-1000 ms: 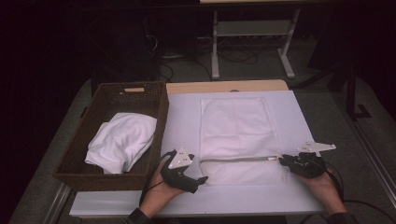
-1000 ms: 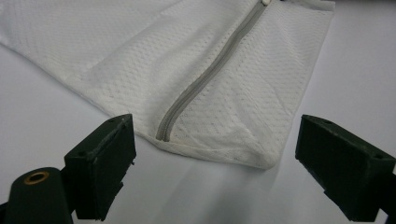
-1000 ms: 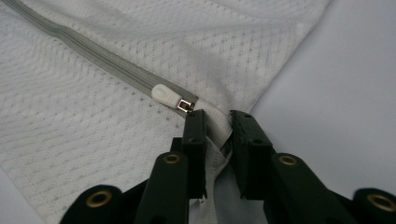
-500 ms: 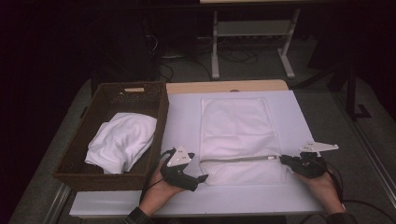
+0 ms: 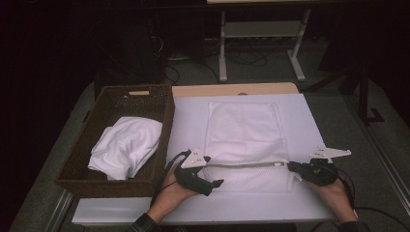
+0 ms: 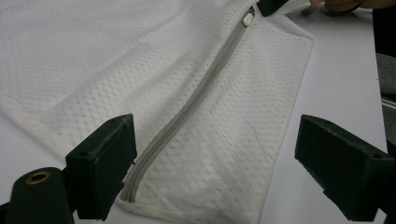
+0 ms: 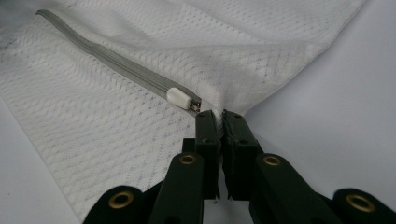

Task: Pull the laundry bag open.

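Observation:
A white mesh bag (image 5: pixel 241 128) lies flat on the white tabletop (image 5: pixel 319 121), with a grey zipper (image 5: pixel 246 165) running across its near end. My right gripper (image 5: pixel 291 166) is at the zipper's right end. In the right gripper view it (image 7: pixel 221 116) is shut on the bag's edge, just beside the white zipper pull (image 7: pixel 180 98). My left gripper (image 5: pixel 212 171) is at the zipper's left end. Its jaws (image 6: pixel 215 140) stand wide open to either side of the bag's corner, where the zipper (image 6: pixel 187 112) ends, and touch nothing.
A dark wicker basket (image 5: pixel 164 125) stands to the left of the bag and holds a bundled white cloth (image 5: pixel 125 145). A strip of wood (image 5: pixel 232 90) edges the table's far side. A metal stand (image 5: pixel 261 34) and cables are on the floor beyond.
My left gripper has edged slightly up and right toward the zipper's left end. The zipper now lies straighter. The right hand has stayed in place.

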Tool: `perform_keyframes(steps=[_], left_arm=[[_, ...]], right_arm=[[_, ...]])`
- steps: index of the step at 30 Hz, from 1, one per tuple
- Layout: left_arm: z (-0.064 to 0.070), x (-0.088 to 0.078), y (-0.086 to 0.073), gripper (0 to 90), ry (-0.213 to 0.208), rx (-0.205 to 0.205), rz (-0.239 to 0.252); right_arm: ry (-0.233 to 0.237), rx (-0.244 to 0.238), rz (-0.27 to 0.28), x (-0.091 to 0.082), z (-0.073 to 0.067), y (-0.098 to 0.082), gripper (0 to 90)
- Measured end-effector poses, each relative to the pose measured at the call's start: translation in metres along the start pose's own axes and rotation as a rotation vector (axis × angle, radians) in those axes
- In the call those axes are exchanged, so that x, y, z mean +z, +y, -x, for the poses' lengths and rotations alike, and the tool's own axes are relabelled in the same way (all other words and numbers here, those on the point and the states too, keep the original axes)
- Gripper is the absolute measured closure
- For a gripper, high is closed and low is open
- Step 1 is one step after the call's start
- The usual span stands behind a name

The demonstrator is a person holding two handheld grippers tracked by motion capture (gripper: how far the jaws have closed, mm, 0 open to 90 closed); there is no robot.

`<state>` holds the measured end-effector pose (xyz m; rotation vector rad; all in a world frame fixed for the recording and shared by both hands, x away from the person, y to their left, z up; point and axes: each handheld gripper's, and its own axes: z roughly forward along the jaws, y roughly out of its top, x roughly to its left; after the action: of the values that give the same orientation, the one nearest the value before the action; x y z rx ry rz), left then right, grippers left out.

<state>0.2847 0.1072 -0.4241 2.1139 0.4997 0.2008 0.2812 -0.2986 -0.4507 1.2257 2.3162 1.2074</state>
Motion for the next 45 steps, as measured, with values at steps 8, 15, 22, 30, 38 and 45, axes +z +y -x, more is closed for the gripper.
perform_keyframes(steps=[8,15,22,30,38,45], left_arm=[[0.001,0.008,0.007,12.8,-0.035,0.014,0.012],[0.002,0.017,0.012,13.4,-0.055,0.022,0.012],[0.002,0.024,0.018,13.9,-0.078,0.024,0.019],[0.006,0.037,0.029,14.9,-0.109,0.034,0.023],[0.008,0.051,0.038,20.5,-0.145,0.043,0.034],[0.011,0.061,0.048,27.6,-0.167,0.06,0.045]], right_arm=[[0.008,-0.006,0.024,-0.004,-0.002,0.002,85.1],[0.023,-0.01,0.041,-0.006,-0.006,0.003,85.1],[0.03,-0.015,0.046,-0.007,-0.007,0.004,85.1],[0.04,-0.022,0.06,-0.008,-0.008,0.005,85.1],[0.048,-0.04,0.076,-0.01,-0.01,0.007,85.1],[0.055,-0.053,0.078,-0.01,-0.011,0.007,85.0]])
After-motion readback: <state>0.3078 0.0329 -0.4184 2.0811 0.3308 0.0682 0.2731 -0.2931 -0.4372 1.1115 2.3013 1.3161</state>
